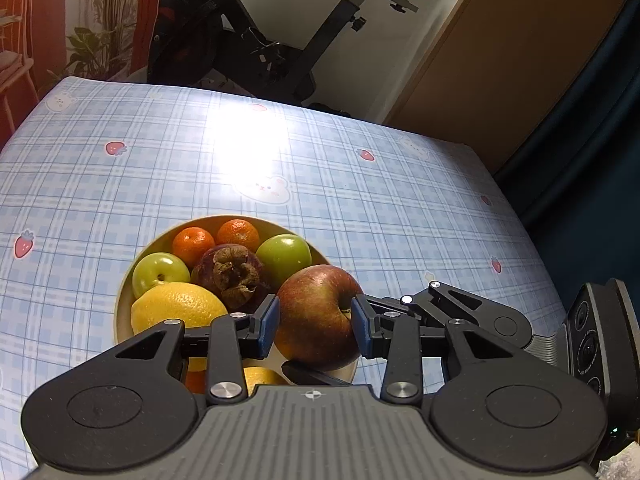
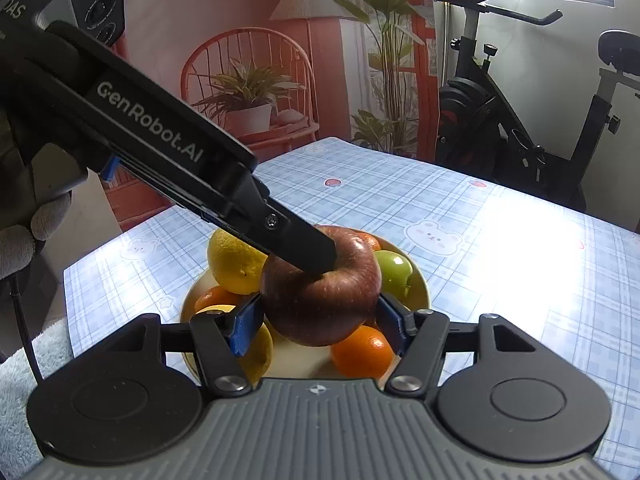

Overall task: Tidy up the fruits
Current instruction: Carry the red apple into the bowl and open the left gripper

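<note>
A red apple (image 1: 318, 316) sits at the near edge of a pale bowl (image 1: 120, 308) of fruit. My left gripper (image 1: 315, 322) is shut on the apple, blue pads on both its sides. My right gripper (image 2: 318, 320) also has its blue pads pressed on the apple (image 2: 320, 304) from the other side. The left gripper's finger (image 2: 296, 246) crosses over the apple's top in the right wrist view. The bowl also holds a lemon (image 1: 176, 308), two green apples (image 1: 160, 274), tangerines (image 1: 192, 244) and a dark mangosteen (image 1: 232, 276).
The bowl (image 2: 420, 284) stands on a blue plaid tablecloth (image 1: 360, 200) with strawberry and bear prints. An exercise bike (image 1: 248, 40) stands behind the table. A brown panel (image 1: 500, 60) is at the back right. A light blue fluffy cloth (image 2: 24, 380) lies at the table's near left.
</note>
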`<move>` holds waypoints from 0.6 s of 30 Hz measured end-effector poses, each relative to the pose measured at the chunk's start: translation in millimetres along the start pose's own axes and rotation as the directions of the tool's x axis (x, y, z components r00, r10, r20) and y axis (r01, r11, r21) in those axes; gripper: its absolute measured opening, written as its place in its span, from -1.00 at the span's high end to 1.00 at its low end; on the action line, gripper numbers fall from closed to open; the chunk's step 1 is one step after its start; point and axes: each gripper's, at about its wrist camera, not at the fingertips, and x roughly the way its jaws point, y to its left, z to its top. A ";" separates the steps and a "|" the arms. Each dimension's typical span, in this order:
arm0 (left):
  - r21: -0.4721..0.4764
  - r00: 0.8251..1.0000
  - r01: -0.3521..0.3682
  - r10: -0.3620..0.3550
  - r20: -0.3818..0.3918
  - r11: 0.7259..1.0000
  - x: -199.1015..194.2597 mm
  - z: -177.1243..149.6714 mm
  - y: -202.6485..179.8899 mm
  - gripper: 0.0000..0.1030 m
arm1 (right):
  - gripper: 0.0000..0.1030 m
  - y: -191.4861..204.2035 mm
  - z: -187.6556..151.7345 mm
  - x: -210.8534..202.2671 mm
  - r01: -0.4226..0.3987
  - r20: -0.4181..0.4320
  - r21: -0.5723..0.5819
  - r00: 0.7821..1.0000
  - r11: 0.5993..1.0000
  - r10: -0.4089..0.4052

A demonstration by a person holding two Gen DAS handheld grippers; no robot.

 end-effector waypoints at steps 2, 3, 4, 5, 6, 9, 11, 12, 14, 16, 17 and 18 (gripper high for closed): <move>-0.003 1.000 -0.002 0.002 0.002 1.000 -0.3 -2.8 2.0 0.20 | -0.25 1.8 -1.9 1.9 -0.003 -0.008 0.002 1.000 1.000 0.003; -0.005 1.000 -0.003 0.003 0.001 1.000 -0.5 -3.7 3.2 0.20 | -0.25 2.3 -2.4 2.9 -0.005 -0.012 0.003 1.000 1.000 0.005; -0.006 1.000 -0.004 0.004 0.000 1.000 0.0 -3.9 3.8 0.20 | -0.25 2.7 -2.4 4.0 -0.007 -0.017 0.003 1.000 1.000 0.007; -0.006 1.000 -0.008 0.008 0.004 1.000 -0.9 -4.2 3.2 0.20 | -0.25 2.9 -2.2 4.8 -0.010 -0.019 0.003 1.000 1.000 0.010; -0.008 1.000 -0.015 0.015 0.011 1.000 -2.7 -3.8 2.8 0.20 | -0.25 3.0 -2.2 4.8 -0.013 -0.018 0.009 1.000 1.000 0.013; -0.016 0.999 -0.029 0.030 0.036 0.999 -10.6 -3.2 2.4 0.20 | -0.26 3.1 -1.7 4.5 -0.002 -0.027 0.021 1.000 1.000 0.003; -0.010 0.998 -0.042 0.042 0.052 0.999 -15.5 -3.7 1.6 0.17 | -0.26 3.2 -0.2 2.7 -0.006 -0.027 0.011 1.000 1.000 0.006; -0.007 0.997 -0.052 0.052 0.065 0.999 -18.5 -4.8 0.9 0.16 | -0.25 4.3 0.6 2.2 -0.003 -0.027 0.007 1.000 1.000 0.003; -0.010 0.994 -0.063 0.064 0.087 0.998 -24.5 -7.6 1.4 0.04 | -0.25 6.8 2.7 1.1 0.012 -0.028 0.002 1.000 1.000 -0.012; -0.015 0.991 -0.078 0.079 0.107 0.997 -30.1 -10.2 1.5 -0.05 | -0.26 9.1 5.0 -1.1 0.025 -0.028 -0.002 0.999 1.000 -0.025; -0.011 0.989 -0.089 0.090 0.120 0.996 -33.7 -11.7 0.7 -0.08 | -0.26 10.2 6.1 -2.3 0.031 -0.030 -0.003 0.999 1.000 -0.031; -0.007 0.986 -0.100 0.100 0.133 0.995 -37.4 -13.0 -0.1 -0.11 | -0.26 11.0 7.0 -3.8 0.038 -0.030 -0.004 0.999 0.999 -0.038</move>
